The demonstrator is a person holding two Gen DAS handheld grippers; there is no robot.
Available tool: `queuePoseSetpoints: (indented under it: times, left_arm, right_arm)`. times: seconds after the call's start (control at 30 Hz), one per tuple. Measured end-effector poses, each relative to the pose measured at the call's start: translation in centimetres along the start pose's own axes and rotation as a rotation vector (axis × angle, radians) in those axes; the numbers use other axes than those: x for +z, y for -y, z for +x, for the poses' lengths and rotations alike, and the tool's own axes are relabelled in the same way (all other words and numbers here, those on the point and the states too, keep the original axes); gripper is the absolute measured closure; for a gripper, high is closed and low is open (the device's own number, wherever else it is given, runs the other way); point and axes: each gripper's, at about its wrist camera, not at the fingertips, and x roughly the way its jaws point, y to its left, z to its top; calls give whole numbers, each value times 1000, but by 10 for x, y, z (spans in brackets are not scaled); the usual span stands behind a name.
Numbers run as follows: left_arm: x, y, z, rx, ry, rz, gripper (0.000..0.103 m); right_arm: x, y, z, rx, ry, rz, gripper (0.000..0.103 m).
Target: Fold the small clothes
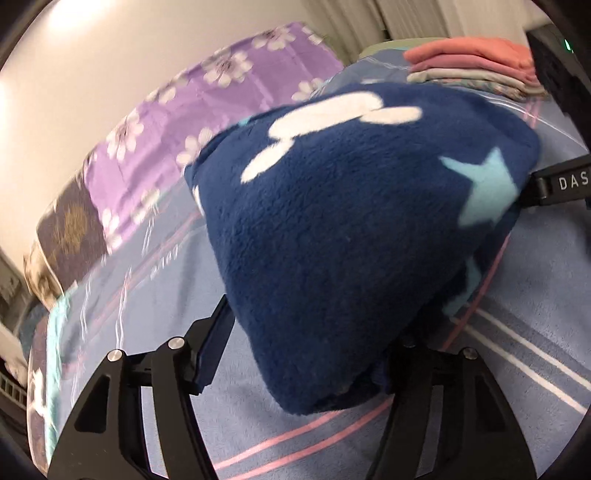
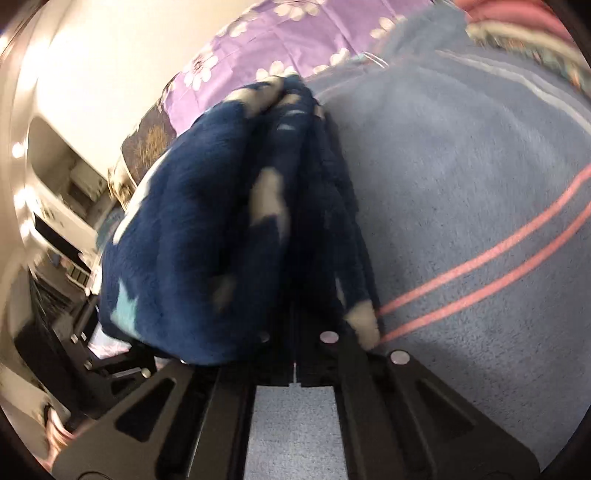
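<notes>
Folded navy fleece garment with white and teal shapes (image 1: 354, 236): pinched between right tool (image 2: 295, 325); left tool (image 1: 306, 354) spread beneath, fingers either side.

cream wall (image 1: 110, 55) behind a purple floral pillow (image 1: 207, 88), perhaps curtains (image 1: 373, 18).

Black hand-held gripper (image 1: 295, 332) with silver screws, lettered "DAS".

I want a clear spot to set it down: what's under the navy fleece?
Under the navy fleece: the blue striped bedspread. The patch directly beneath it is covered, so it cannot be seen.
</notes>
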Motion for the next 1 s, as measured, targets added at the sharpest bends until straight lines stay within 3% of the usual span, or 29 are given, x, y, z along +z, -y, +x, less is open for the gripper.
queuePoseSetpoints:
  times: [0.03, 0.1, 0.13, 0.23, 0.27, 0.37, 0.43, 0.47, 0.5, 0.53, 0.57, 0.67, 0.7, 0.77, 0.83, 0.87, 1.0]
  left_arm:
    - [-1, 6, -1, 18, 8, 33, 37]
    - [-2, 9, 0, 34, 14, 46, 37]
    - [-3, 7, -1, 28, 15, 36, 37]
    - [-2, 3, 0, 7, 7, 12, 37]
    - [-1, 2, 1, 5, 5, 11, 37]
    - [0, 5, 1, 16, 3, 20, 37]
    - [0, 7, 0, 13, 0, 15, 38]
    - [0, 6, 0, 10, -1, 13, 38]
    - [1, 6, 0, 7, -3, 11, 38]
    - [1, 5, 0, 4, -3, 13, 38]
    - [1, 5, -1, 2, -4, 18, 38]
    - [-3, 6, -1, -16, -7, 43, 38]
    - [-3, 7, -1, -23, -2, 46, 37]
    - [-3, 14, 0, -8, 2, 75, 38]
    - [-3, 15, -3, -9, 14, 95, 44]
    - [-4, 14, -5, -18, 12, 94, 45]
    - [-10, -3, -27, -122, 10, 47, 45]
  right_arm:
    - [-2, -3, -3, 6, 4, -16, 97]
    - [-8, -1, -18, 58, 19, -6, 78]
    - [-11, 1, -24, 72, 25, 4, 75]
    - [-17, 12, -42, 185, 36, 72, 54]
    - [-15, 19, -44, 263, 33, 114, 47]
    - [-5, 20, -45, 389, 49, 197, 41]
    - [6, 19, -39, 361, 71, 209, 34]
    - [11, 16, -32, 300, 63, 219, 35]
    - [16, 15, -26, 254, 54, 239, 61]
    - [18, 17, -20, 260, 45, 269, 80]
    - [20, 21, -19, 265, 49, 312, 86]
    - [22, 29, -43, 82, 151, 217, 87]
    - [21, 39, -42, 76, 129, 237, 87]
    - [15, 52, -37, 152, 67, 283, 86]
    - [13, 32, -44, 106, 71, 167, 81]
    - [12, 25, -47, 94, 68, 133, 73]
    - [14, 6, -65, 98, 102, 53, 62]
